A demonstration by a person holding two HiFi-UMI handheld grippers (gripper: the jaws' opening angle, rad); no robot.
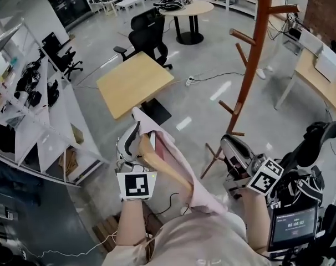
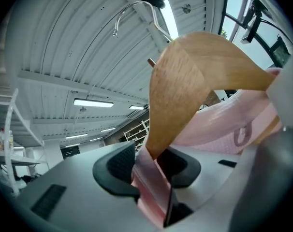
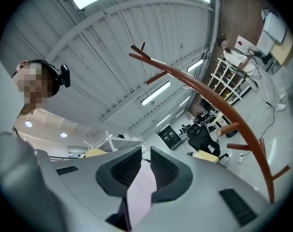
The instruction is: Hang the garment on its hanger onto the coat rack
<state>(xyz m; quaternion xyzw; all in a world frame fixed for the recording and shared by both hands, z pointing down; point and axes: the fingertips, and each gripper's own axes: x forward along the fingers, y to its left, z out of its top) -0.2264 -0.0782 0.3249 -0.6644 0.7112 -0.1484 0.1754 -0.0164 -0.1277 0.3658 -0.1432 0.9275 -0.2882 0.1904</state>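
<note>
Currently left tool (image 2: 153,166) clamps hanger (image 2: 199,76) and garment (image 2: 233,124); right tool (image 3: 141,166) clamps garment.

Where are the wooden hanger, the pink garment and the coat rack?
wooden hanger (image 2: 195,76), left gripper view, its broad wooden arm.
pink garment (image 1: 204,195), head view, its draped lower fold.
coat rack (image 1: 249,65), head view, its upright pole.

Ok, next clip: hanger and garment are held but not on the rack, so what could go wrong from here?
The left gripper clamps the wooden hanger at one arm's end, over pink cloth, so it may swivel or slip. The right gripper pinches the garment only by its edge; a tug could pull it off. The hook could miss the short pegs of the coat rack.
</note>
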